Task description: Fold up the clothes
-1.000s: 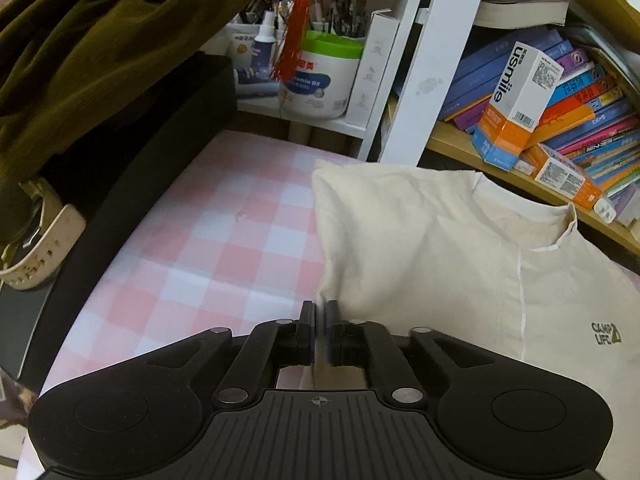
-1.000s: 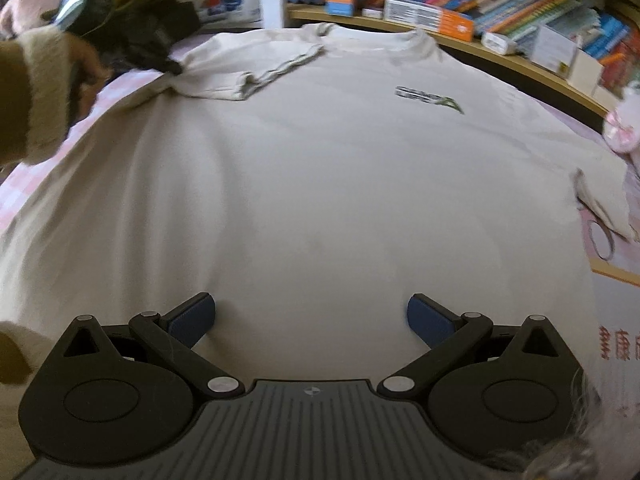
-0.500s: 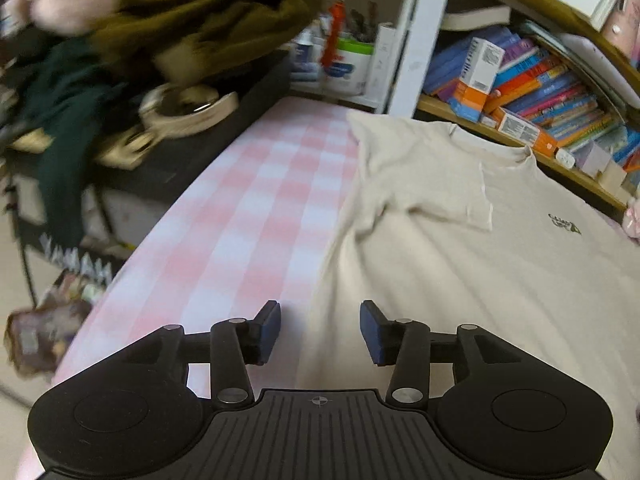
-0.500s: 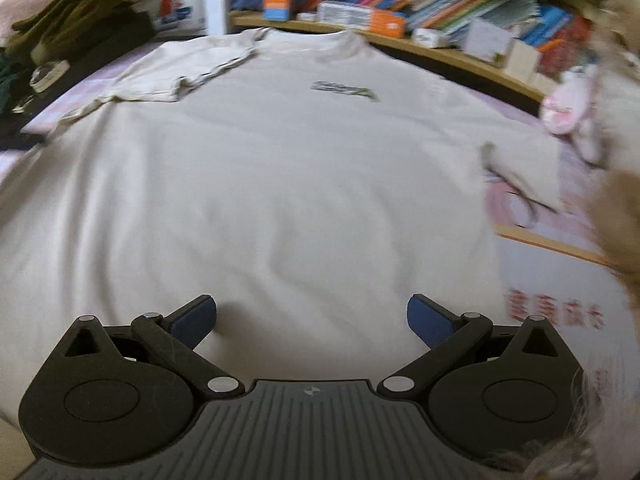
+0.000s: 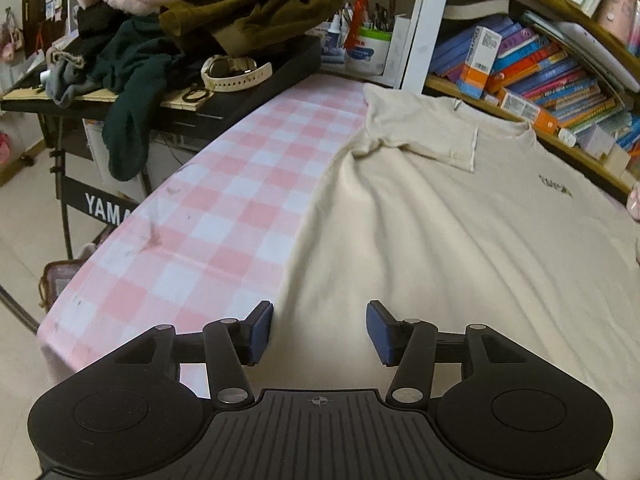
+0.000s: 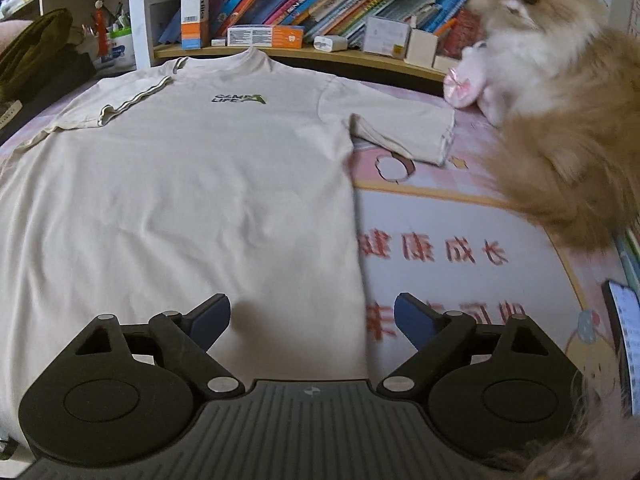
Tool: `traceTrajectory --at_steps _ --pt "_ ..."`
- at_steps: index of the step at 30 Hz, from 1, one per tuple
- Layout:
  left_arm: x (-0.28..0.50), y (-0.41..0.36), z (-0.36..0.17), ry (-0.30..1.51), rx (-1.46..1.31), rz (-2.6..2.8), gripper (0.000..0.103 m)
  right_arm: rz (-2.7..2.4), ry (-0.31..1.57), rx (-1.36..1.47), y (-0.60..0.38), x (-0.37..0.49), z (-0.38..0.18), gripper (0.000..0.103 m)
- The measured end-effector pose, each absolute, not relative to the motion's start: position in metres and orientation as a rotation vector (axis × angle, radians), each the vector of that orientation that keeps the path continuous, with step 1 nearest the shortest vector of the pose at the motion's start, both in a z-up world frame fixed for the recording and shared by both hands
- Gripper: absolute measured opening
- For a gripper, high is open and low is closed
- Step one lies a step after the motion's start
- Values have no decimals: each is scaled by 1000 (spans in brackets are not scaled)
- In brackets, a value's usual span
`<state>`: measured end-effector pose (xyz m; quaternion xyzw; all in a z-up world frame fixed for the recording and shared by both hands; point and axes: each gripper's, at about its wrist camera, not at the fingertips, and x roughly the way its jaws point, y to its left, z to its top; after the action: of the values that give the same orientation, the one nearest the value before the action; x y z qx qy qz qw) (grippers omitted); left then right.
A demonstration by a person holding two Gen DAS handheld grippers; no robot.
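Shirt: cream, front up, spread flat on the bed, collar toward the bookshelf edge; one sleeve already folded onto the chest, the other sleeve spread out toward the cat, side and hem folds judged still to do. Left gripper: jaws apart and opening, empty, over the shirt's side edge near the hem. Right gripper: jaws wide but closing, straddling the opposite side edge, nothing clamped.
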<state>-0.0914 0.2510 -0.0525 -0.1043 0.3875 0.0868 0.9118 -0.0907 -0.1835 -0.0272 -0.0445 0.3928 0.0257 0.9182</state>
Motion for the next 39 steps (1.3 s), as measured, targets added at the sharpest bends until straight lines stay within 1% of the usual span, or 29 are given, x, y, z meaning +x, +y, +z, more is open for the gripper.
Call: traceTrajectory --at_steps 2,4,5,6,8,10,11,12,13,14,15,16,17,18,20,22,33,36,39 --pt "-95 247 -52 806 -199 184 53 50 809 -73 -190 -100 -28 90" --pt "-98 243 -52 814 -187 189 58 42 815 -59 -196 -108 -30 90" --pt "-99 241 -53 815 -178 191 58 40 820 -52 -199 -112 -31 89" --pt "-100 239 -53 816 -169 193 59 39 824 -46 -202 -115 -31 89" --pt "-101 236 -54 816 -152 201 59 38 833 -34 -208 -123 -33 83" --pt "-102 235 -54 815 -142 209 57 39 840 -20 -213 -129 -34 80" --pt "-102 234 -54 815 -138 213 55 45 841 -15 -214 -131 -34 76" --pt "-103 235 -54 814 -138 223 49 53 841 -12 -215 -132 -33 73" --pt "-105 235 -54 813 -139 235 44 61 841 -9 -217 -134 -32 67" --pt "-107 236 -53 813 -139 248 33 71 841 -11 -217 -135 -31 61" --pt "-108 239 -52 818 -144 263 17 80 840 -12 -217 -136 -30 57" --pt "-109 242 -51 823 -151 279 4 89 838 -12 -216 -137 -30 50" --pt "-109 247 -51 832 -170 283 4 98 837 -12 -216 -138 -29 42" --pt "-110 251 -50 839 -182 287 4 106 836 -12 -216 -139 -28 37" --pt "-115 255 -49 844 -170 297 3 128 838 -11 -215 -141 -27 16" --pt "-120 258 -50 839 -176 301 3 149 840 -16 -212 -143 -27 8" --pt "-135 264 -49 839 -162 281 4 196 847 -40 -207 -160 -26 6" --pt "-137 264 -49 842 -154 274 8 196 846 -40 -207 -164 -26 6" --pt "-140 262 -48 830 -146 267 9 188 845 -36 -207 -165 -27 7"
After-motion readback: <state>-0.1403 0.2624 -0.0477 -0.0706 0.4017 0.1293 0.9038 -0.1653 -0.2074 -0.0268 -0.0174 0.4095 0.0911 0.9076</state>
